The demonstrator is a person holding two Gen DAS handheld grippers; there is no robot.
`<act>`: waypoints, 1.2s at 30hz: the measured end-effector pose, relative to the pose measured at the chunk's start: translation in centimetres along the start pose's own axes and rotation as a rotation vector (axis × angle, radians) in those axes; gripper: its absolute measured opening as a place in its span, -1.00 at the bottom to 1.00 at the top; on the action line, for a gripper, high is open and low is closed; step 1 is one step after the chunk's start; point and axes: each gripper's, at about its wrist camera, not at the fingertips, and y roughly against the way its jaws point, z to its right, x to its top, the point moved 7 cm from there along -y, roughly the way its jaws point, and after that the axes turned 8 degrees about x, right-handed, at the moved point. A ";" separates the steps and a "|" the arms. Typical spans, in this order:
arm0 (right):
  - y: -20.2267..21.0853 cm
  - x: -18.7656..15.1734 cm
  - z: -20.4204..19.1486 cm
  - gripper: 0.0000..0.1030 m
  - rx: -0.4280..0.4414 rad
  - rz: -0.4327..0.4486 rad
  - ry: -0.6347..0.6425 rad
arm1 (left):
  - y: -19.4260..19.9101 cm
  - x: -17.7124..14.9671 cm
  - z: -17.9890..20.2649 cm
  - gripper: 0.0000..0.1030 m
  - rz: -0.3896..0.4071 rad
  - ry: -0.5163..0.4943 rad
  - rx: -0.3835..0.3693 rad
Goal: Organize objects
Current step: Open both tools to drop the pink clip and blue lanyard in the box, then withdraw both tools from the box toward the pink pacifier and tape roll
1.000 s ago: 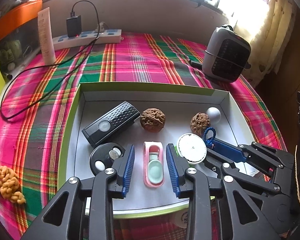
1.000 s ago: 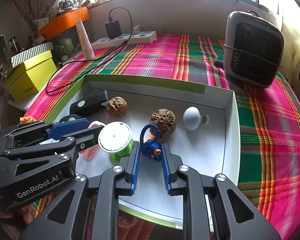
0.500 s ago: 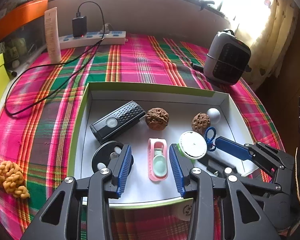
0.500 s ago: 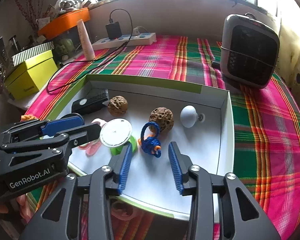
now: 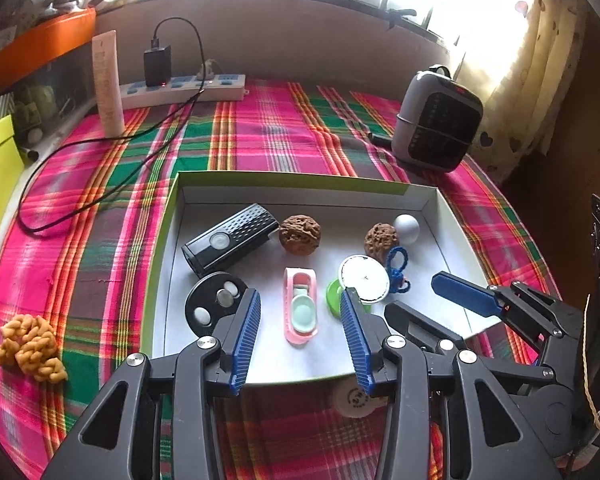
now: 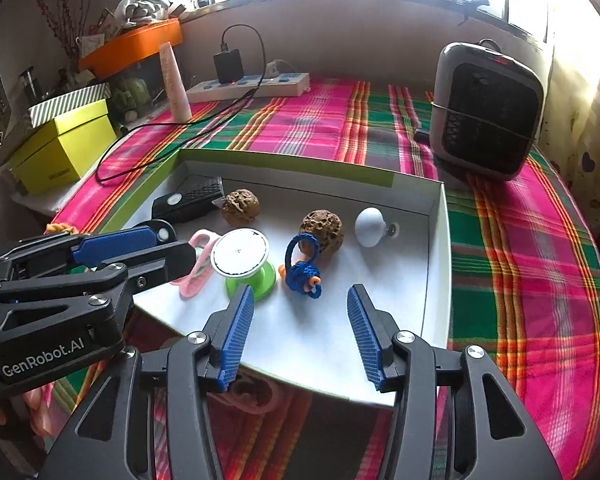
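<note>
A white box lid [image 5: 452,220] [image 6: 440,264] with a green rim lies on the plaid cloth. In it lie a black remote [image 5: 230,238], two walnuts [image 5: 300,235] [image 6: 322,228], a white knob [image 6: 370,221], a pink case [image 5: 301,306], a black disc [image 5: 214,303], a green spool with a white top [image 6: 242,258] and a blue knitted charm [image 6: 302,270]. My left gripper [image 5: 300,316] is open and empty, just short of the pink case. My right gripper [image 6: 300,320] is open and empty, just short of the blue charm.
A yellow knitted lump [image 5: 30,347] lies on the cloth left of the lid. A grey heater [image 6: 486,110] stands at the back right. A power strip with a charger and cable [image 5: 180,86], a white tube [image 5: 107,84] and a yellow box [image 6: 64,146] stand at the back left.
My right gripper opened and let go of the blue charm, which now lies in the lid. Both grippers drew back from the lid and opened wider.
</note>
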 end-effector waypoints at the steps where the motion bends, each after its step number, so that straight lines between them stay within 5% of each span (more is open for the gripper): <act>1: 0.2 -0.1 -0.1 -0.03 -0.001 0.002 0.000 | 0.2 0.0 0.0 -0.21 0.002 0.001 0.003; 20: 3.6 -1.7 -1.5 -0.03 -0.007 0.068 -0.009 | 4.2 -1.9 -0.5 -0.11 0.067 0.006 0.041; 36: 4.7 -3.9 -1.7 -0.03 -0.018 0.076 -0.024 | 4.4 -5.2 -0.1 -0.11 0.046 -0.007 0.028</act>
